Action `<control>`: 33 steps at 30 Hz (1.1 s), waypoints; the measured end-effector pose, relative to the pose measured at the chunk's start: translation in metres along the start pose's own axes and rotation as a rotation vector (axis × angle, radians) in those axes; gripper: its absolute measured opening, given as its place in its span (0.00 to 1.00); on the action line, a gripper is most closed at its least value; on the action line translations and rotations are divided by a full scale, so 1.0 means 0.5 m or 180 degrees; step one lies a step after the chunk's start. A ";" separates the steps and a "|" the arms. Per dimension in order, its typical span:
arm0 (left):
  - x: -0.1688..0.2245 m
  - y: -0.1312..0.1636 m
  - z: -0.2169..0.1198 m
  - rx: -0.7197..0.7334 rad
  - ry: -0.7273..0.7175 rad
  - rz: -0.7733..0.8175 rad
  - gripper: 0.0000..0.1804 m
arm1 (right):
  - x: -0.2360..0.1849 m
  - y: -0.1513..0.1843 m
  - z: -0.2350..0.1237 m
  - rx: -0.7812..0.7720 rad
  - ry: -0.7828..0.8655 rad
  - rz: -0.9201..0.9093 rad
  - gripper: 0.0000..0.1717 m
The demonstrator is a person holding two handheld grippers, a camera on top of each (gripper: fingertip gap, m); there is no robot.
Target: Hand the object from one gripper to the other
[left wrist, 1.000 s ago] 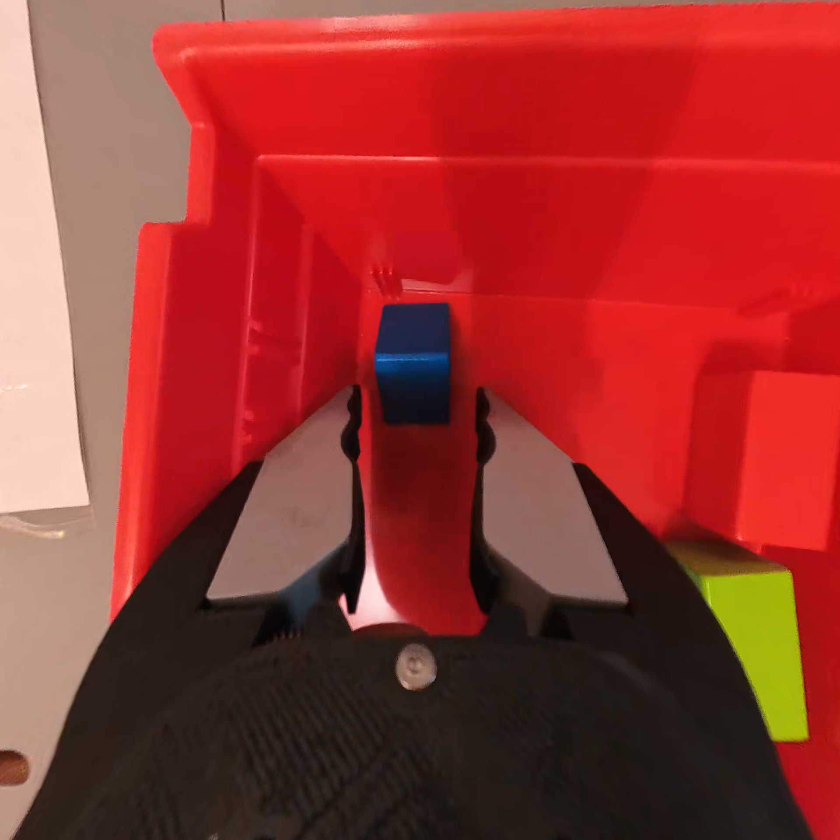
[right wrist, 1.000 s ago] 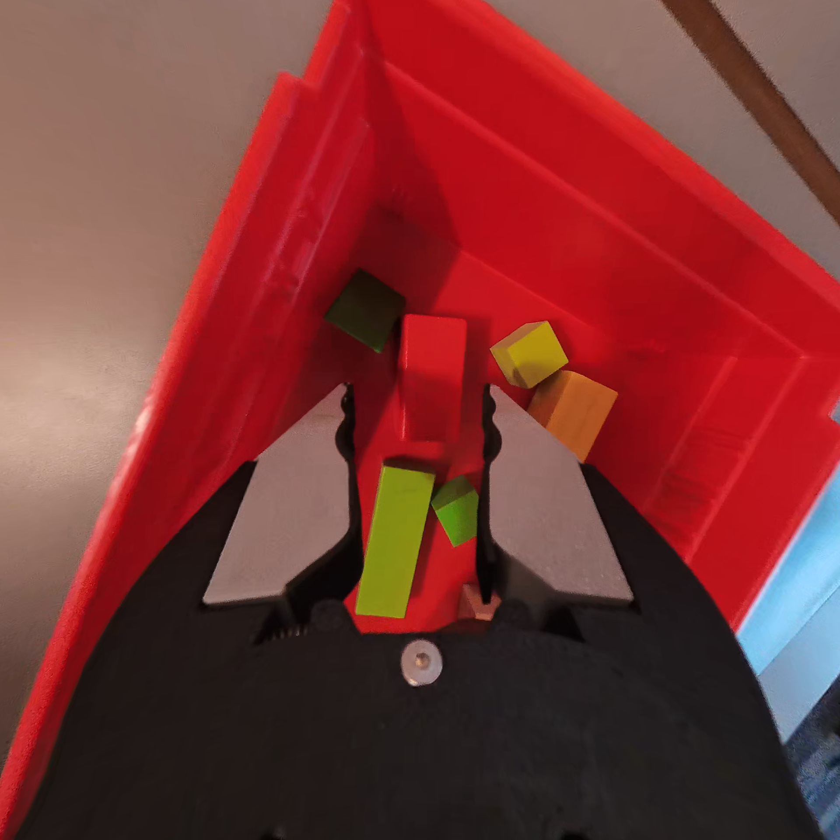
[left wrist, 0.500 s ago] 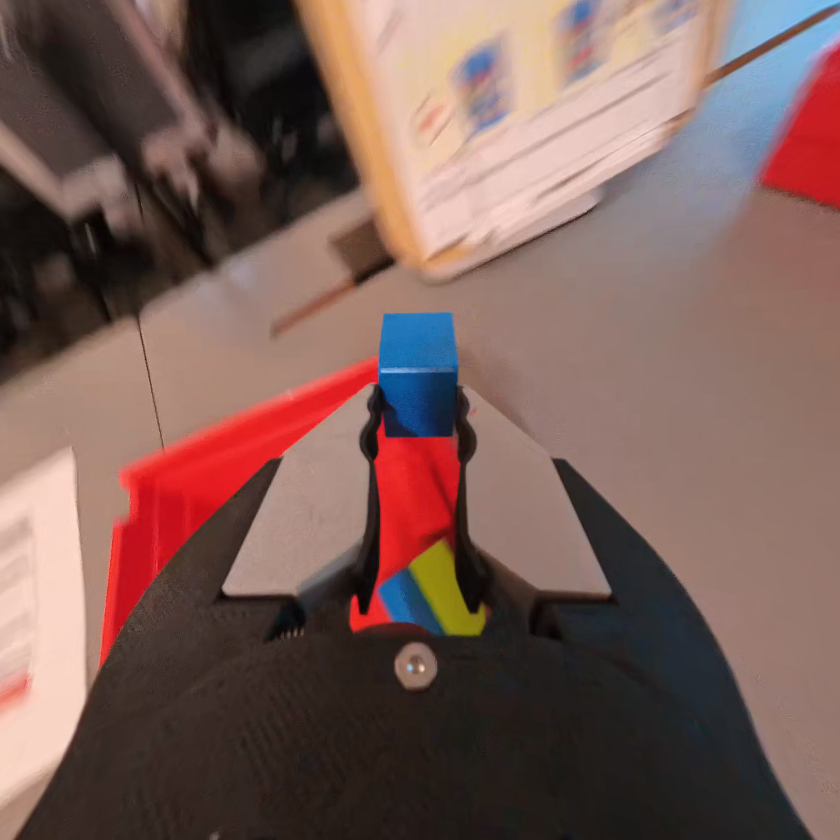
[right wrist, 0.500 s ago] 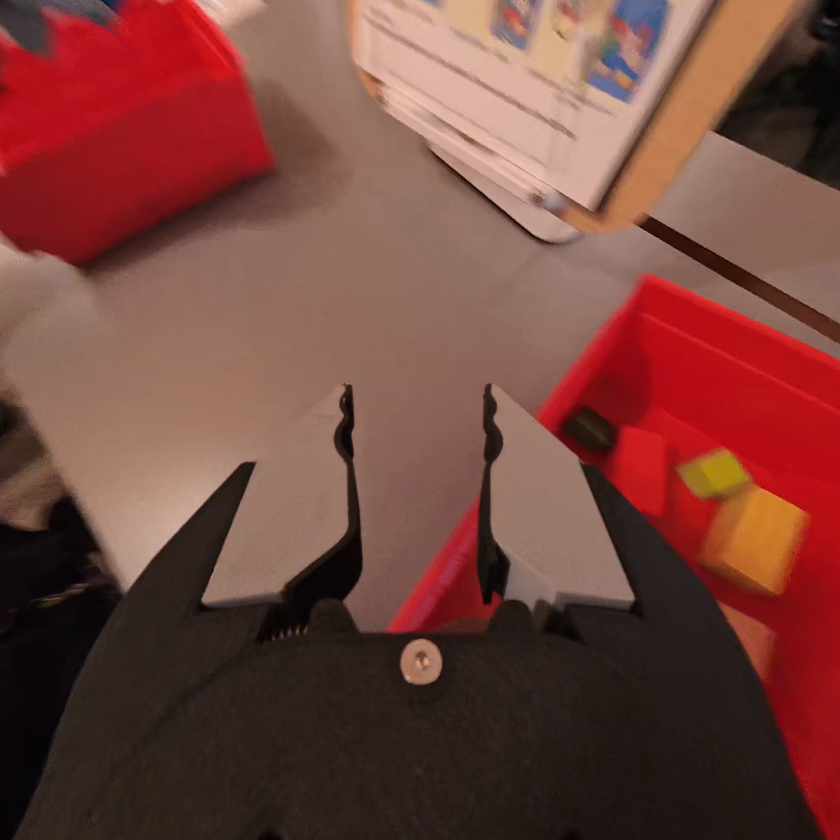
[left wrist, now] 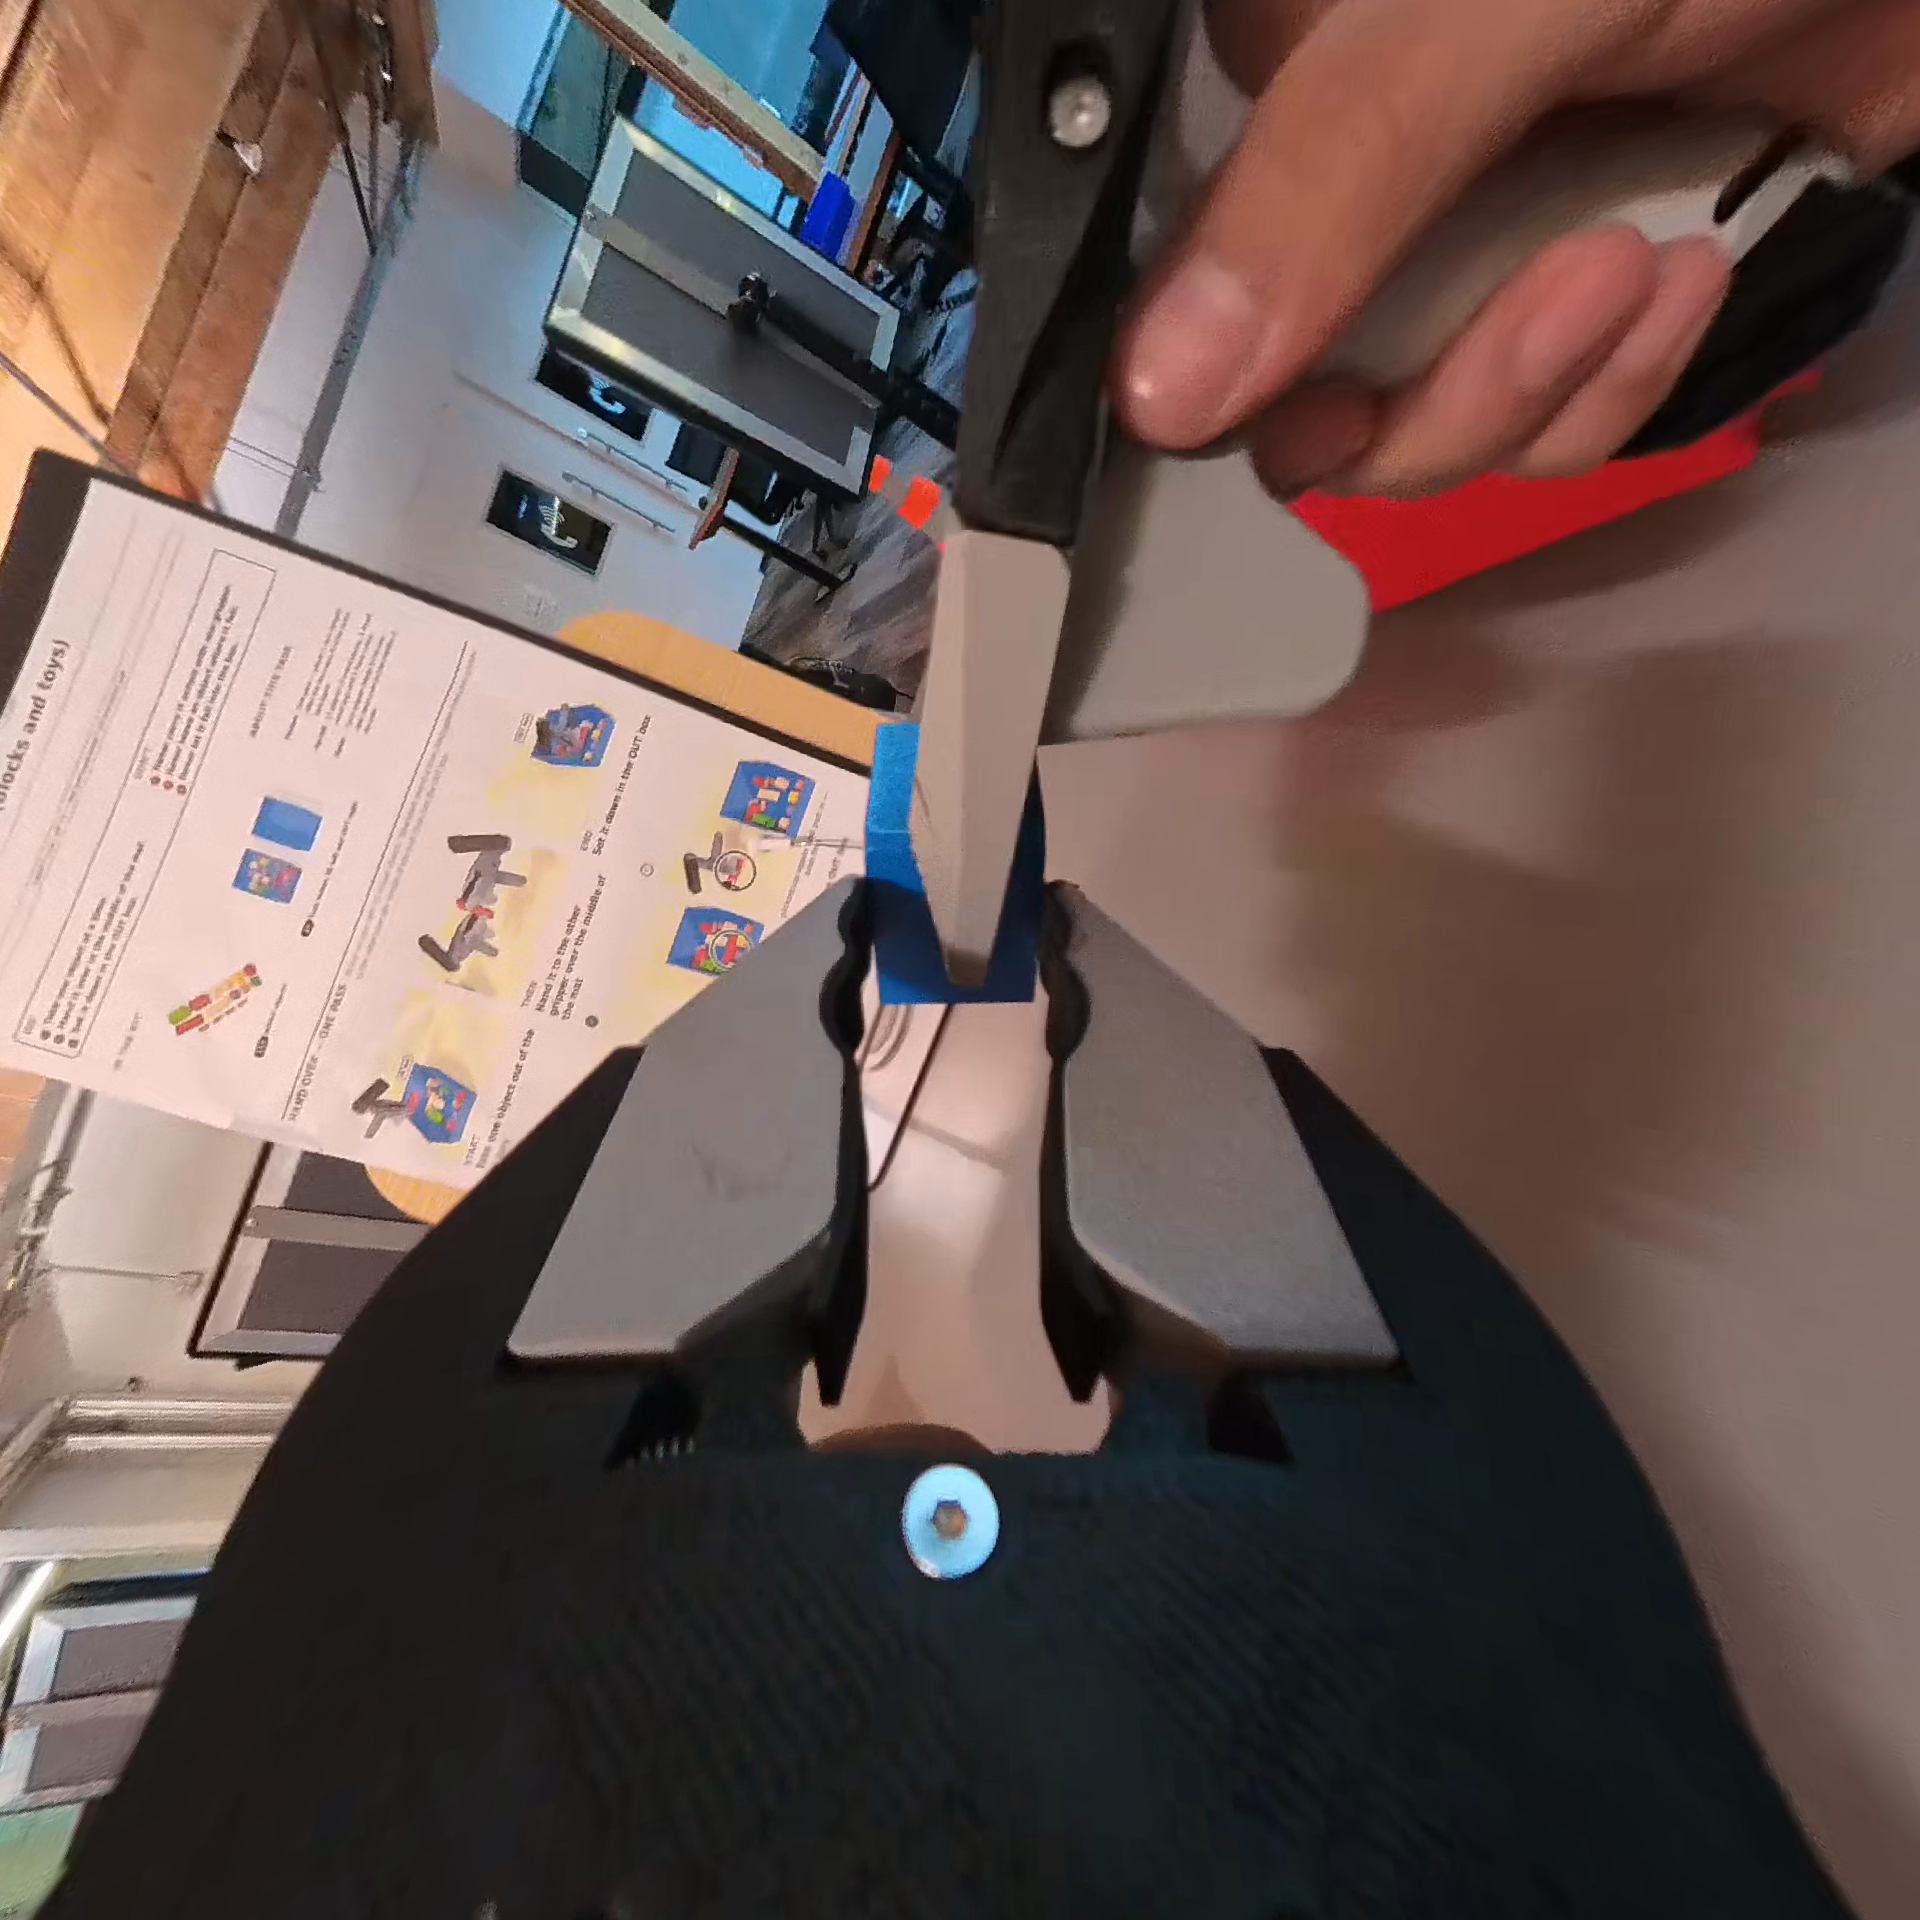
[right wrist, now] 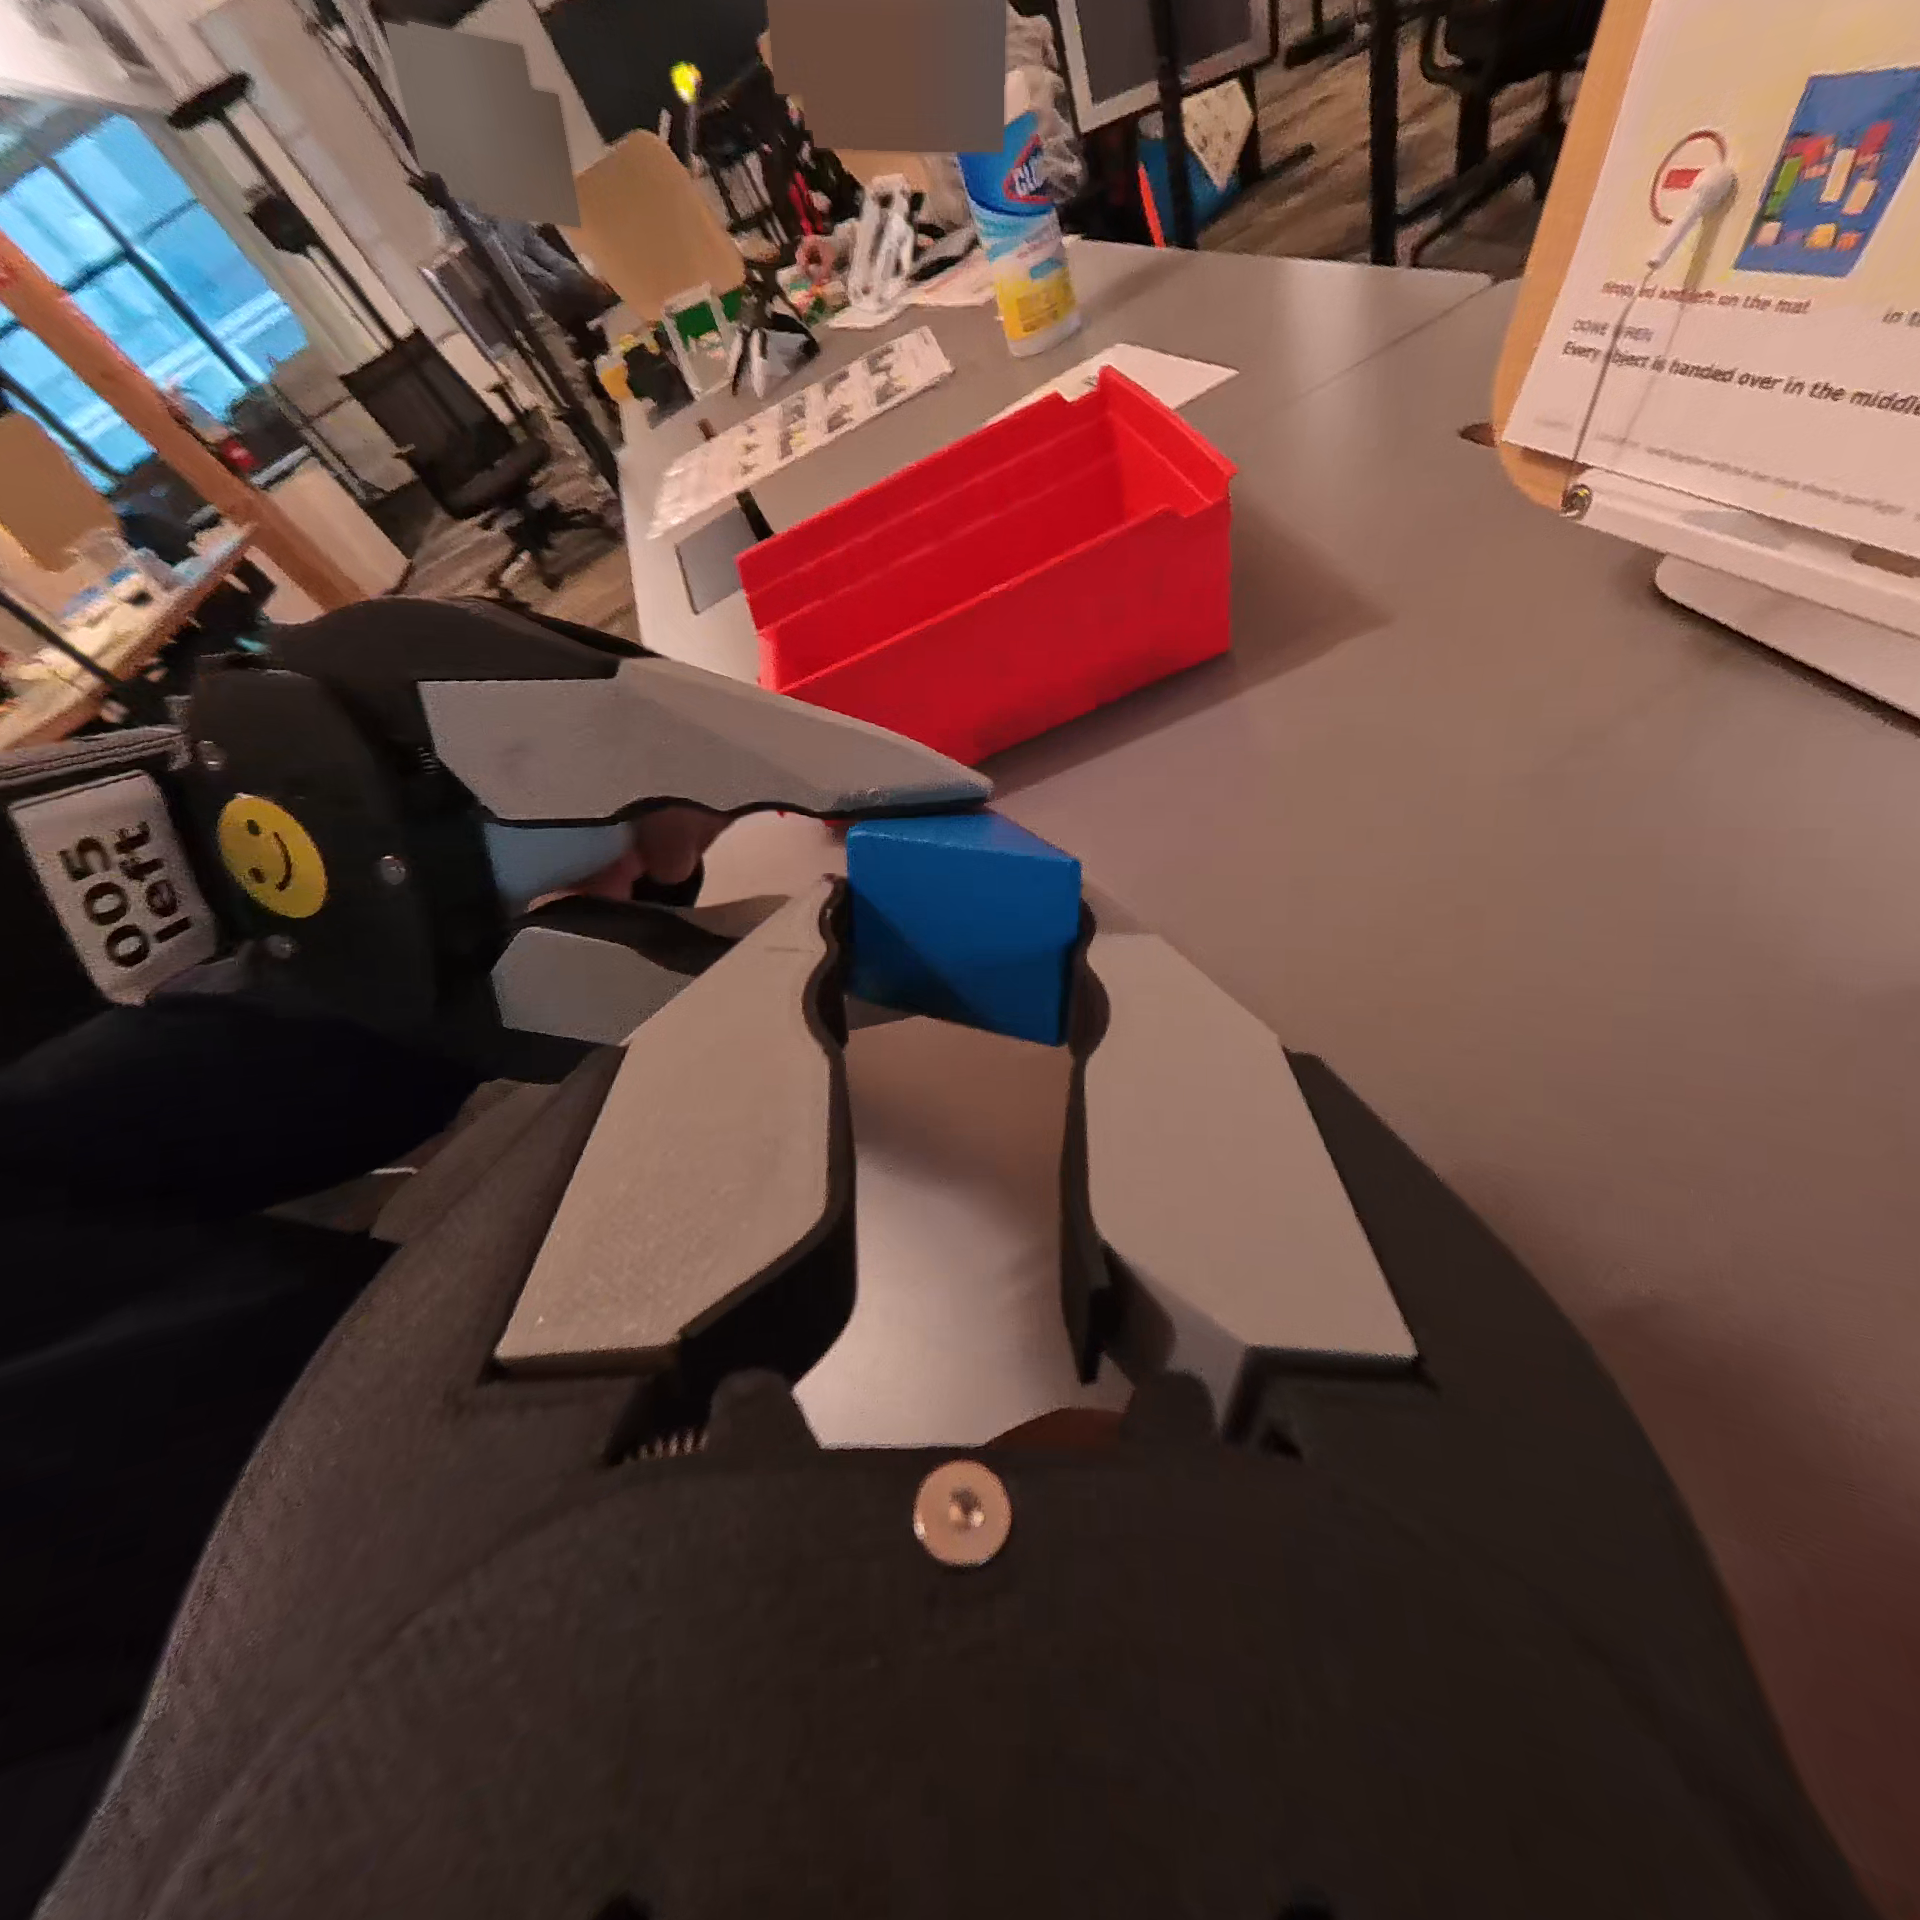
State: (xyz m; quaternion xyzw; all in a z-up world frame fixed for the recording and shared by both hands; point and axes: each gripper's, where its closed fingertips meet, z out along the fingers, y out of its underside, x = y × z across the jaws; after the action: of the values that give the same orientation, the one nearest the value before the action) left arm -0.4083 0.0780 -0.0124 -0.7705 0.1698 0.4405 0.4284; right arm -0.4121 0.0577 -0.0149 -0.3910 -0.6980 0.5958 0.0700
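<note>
Left claw: reaches in from the left, clamped on a small solid blue block across its top and underside, leaving the side faces free. Right claw: narrowly parted, its pads pressed on those free sides. Block: shared, held above the grey tabletop. Red open plastic bin: stands beyond, likely the destination.

An office-like lab: grey desks, monitors, office chairs, instruction sheet
</note>
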 end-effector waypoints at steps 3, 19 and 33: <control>0.013 -0.010 0.008 0.0077 0.0107 -0.0182 0.15 | 0.004 0.006 -0.013 0.0087 -0.0215 0.0145 0.21; 0.035 0.181 -0.051 -0.0568 0.0384 -0.1274 0.13 | 0.465 0.190 -0.260 -0.1585 0.1377 0.1063 0.21; -0.182 0.517 -0.271 -0.1332 -0.0480 -0.2732 0.28 | 0.493 0.302 -0.268 -0.3009 0.1641 0.0575 0.26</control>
State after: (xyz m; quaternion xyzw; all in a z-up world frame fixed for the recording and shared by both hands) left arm -0.5518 -0.1909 -0.0361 -0.8065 -0.2873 0.3033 0.4184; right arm -0.4356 0.3145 -0.2020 -0.5717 -0.8137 0.1055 0.0040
